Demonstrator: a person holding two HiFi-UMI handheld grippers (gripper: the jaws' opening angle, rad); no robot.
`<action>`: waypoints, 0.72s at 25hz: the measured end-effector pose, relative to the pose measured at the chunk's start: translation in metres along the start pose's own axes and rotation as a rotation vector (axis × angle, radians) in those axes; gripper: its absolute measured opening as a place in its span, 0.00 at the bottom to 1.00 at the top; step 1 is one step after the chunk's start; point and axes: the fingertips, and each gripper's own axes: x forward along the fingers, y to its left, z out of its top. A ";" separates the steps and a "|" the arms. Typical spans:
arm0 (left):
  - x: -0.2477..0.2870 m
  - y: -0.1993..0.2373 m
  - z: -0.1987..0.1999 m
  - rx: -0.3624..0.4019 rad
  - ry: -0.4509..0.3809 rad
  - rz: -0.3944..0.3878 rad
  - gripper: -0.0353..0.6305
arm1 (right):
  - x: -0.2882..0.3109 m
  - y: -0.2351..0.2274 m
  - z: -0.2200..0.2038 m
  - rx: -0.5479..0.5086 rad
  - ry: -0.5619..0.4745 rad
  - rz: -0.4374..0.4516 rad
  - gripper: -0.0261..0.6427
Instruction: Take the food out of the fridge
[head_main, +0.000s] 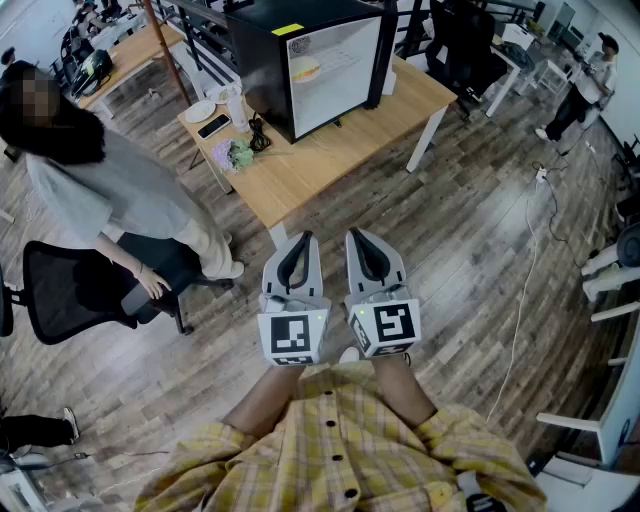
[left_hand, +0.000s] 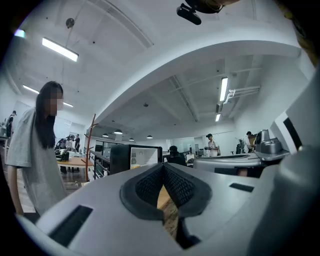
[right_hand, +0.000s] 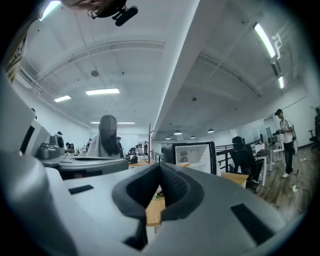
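Left claw (head_main: 304, 240), right claw (head_main: 358, 237) (both closed), fridge (head_main: 335, 65)

You have the fridge (head_main: 300, 40), a small black box, standing upright along the far edge of the table (head_main: 300, 175). Its glass door (head_main: 340, 75) faces you and is shut. The food (head_main: 305, 70), a round, bun-like item, sits behind the glass on the upper shelf, left side.
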 end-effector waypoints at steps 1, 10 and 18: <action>0.000 0.001 0.001 -0.001 -0.002 -0.003 0.06 | 0.001 0.001 0.001 -0.003 0.001 -0.002 0.05; -0.007 0.022 0.000 -0.018 -0.012 -0.026 0.06 | 0.012 0.031 -0.003 -0.002 0.034 0.032 0.05; -0.019 0.051 0.001 -0.023 -0.041 -0.068 0.06 | 0.018 0.063 -0.003 -0.007 0.009 0.016 0.05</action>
